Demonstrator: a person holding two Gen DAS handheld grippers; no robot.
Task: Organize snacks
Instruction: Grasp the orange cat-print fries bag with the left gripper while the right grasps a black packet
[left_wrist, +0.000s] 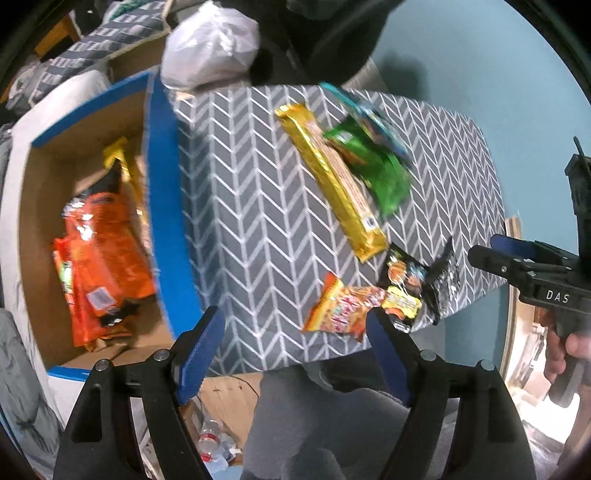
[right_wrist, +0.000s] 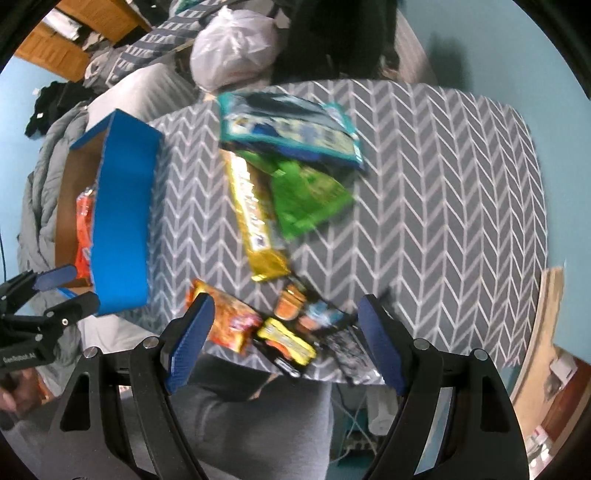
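Grey chevron-patterned tabletop carries our loose snacks: a long gold biscuit pack, a green foil bag, a teal packet, an orange sachet and a black noodle packet. At left, the blue-rimmed cardboard box holds orange bags. Our left gripper and right gripper both gape wide, gripping nothing.

five snack packets, one box
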